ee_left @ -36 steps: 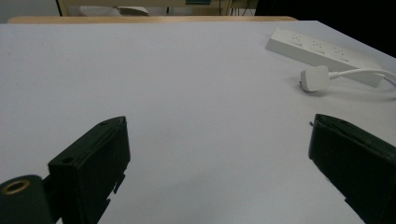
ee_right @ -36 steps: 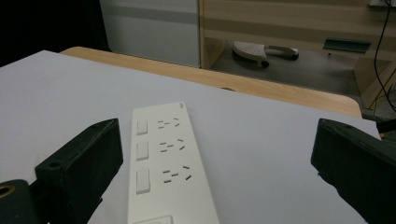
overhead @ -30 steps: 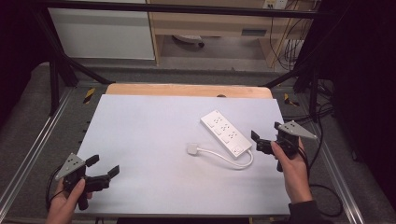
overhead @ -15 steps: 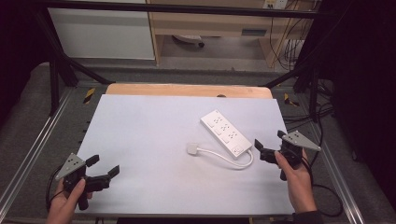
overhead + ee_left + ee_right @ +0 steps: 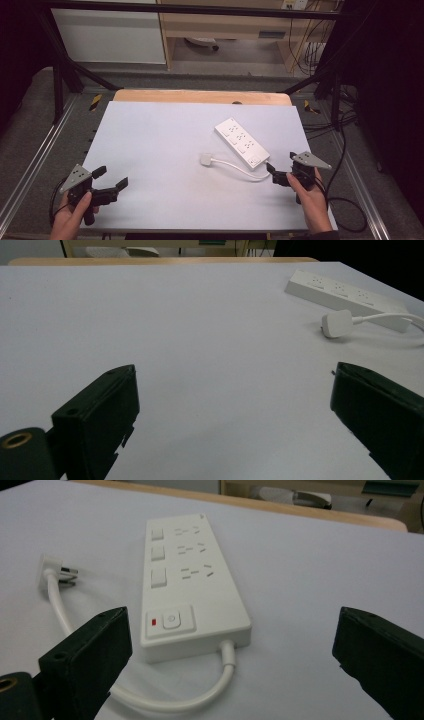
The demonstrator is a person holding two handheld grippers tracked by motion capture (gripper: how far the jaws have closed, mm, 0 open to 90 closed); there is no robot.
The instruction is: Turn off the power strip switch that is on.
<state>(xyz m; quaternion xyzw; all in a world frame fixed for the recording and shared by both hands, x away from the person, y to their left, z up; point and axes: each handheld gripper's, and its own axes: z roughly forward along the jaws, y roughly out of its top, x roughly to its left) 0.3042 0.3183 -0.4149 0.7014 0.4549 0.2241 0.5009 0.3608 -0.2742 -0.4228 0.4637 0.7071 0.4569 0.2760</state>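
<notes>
I start with the biggest thing, the desk [image 5: 165, 145]. It has a pale top and there is very little on it. On its right half lies the white power strip [image 5: 242, 142], flat, with its sockets and switches facing up. Its short white cord [image 5: 240, 169] bends round from the near end of the strip and stops at the white plug [image 5: 206, 159], which rests on the desk just beside the strip. The plug is not pushed into anything.

My right gripper [image 5: 276, 175] sits near the corner of the strip where the cord comes out. Its jaws stand wide apart and hold nothing. In the right gripper view the end of the strip with the power button [image 5: 170, 620] lies right between the jaws, but they are not touching it.

My left gripper [image 5: 112, 180] is well apart from all that, low at the near left of the desk. Its jaws are spread wide too, with nothing in them.

So I think the job has hardly begun. Nothing is picked up yet. Grabbing the strip or the plug is all left to do.
</notes>
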